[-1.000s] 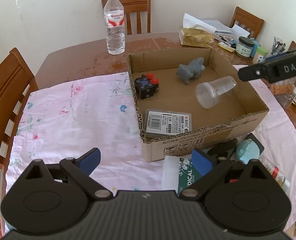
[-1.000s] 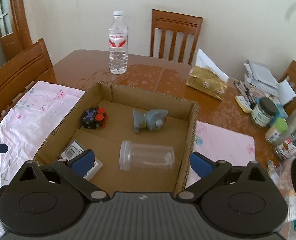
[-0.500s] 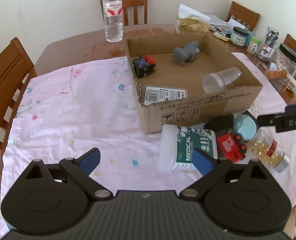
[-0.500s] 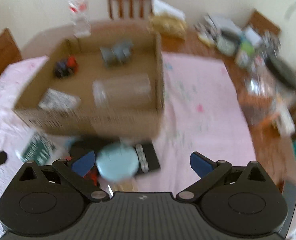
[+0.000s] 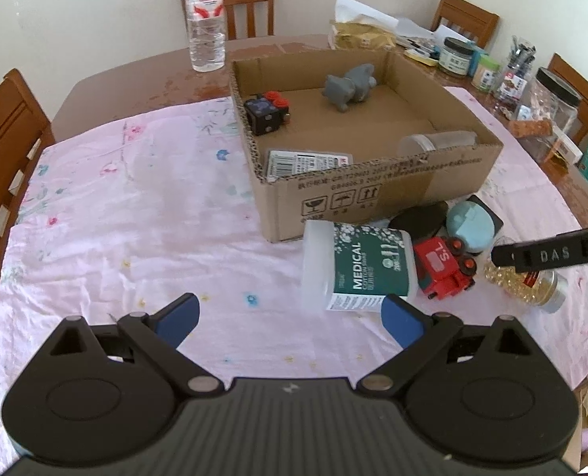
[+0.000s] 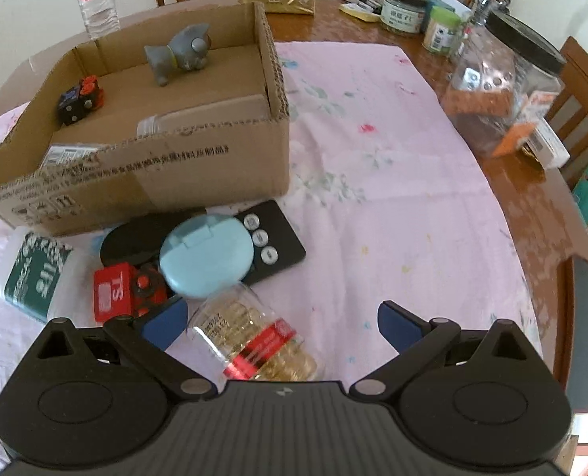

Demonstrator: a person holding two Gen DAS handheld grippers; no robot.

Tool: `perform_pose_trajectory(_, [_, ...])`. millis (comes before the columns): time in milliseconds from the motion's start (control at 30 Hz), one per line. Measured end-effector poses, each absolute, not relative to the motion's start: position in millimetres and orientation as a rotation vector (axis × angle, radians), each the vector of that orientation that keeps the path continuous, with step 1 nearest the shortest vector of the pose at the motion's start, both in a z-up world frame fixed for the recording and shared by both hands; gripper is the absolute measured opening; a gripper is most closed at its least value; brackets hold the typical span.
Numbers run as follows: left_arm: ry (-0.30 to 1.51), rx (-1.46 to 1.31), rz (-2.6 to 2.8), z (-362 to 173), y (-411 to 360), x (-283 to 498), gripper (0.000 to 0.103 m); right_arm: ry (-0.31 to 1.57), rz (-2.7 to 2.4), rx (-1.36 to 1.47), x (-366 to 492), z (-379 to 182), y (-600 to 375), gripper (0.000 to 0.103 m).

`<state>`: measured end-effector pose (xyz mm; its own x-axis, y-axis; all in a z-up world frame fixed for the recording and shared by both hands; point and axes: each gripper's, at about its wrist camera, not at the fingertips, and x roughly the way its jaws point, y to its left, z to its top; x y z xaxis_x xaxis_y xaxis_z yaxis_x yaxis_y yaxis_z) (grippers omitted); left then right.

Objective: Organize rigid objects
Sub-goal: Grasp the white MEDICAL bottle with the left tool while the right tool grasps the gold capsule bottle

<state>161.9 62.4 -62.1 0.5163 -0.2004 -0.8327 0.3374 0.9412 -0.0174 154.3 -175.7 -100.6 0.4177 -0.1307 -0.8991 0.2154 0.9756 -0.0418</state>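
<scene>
A clear capsule bottle [image 6: 256,343] lies on its side on the pink cloth [image 6: 373,182], between the spread fingers of the right tool [image 6: 282,323], ungripped. Red toy truck [image 6: 125,291] and cardboard box [image 6: 143,166] sit left and beyond. The left tool [image 5: 290,317] hangs released, empty.

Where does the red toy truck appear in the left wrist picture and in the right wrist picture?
Left wrist: red toy truck, right of centre, beside the medical box.
Right wrist: it lies lower left, beside the round blue case.
Shared landmark: the cardboard box.
</scene>
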Motion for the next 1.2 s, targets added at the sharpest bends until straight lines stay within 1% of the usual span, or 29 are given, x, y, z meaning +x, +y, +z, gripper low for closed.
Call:
perform_pose_trajectory(333, [0.989, 0.199, -0.398, -68.9, 48.6, 162.3, 0.098, 1.116, -0.185, 0.047, 111.6, -106.6, -176.0, 0.103])
perform_pose_trajectory(500, [1.001, 0.205, -0.427, -72.9, 43.1, 161.8, 0.098, 1.165, -0.184, 0.089, 100.1, -127.0, -187.2, 0.103])
perform_pose_trajectory(733, [1.032, 0.174, -0.462, -87.2, 38.2, 161.7, 0.098, 1.068, -0.132, 0.028, 91.4, -133.1, -184.8, 0.103])
perform_pose_trajectory(967, [1.081, 0.183, -0.455, -118.5, 32.6, 161.3, 0.098, 1.017, -0.112, 0.013, 87.7, -133.7, -184.8, 0.103])
perform_pose_trajectory(1000, [1.073, 0.187, -0.450, -121.2, 31.8, 160.2, 0.102, 1.013, -0.107, 0.010, 87.9, -133.7, -185.1, 0.103])
perform_pose_trajectory(1100, [1.029, 0.246, -0.429, -124.6, 23.4, 156.1, 0.103, 1.002, -0.099, 0.005, 86.8, -133.8, -185.2, 0.103])
perform_pose_trajectory(1200, [0.999, 0.236, -0.433, -124.4, 19.6, 156.9, 0.103, 0.989, -0.081, -0.005, 86.8, -134.9, -186.6, 0.103])
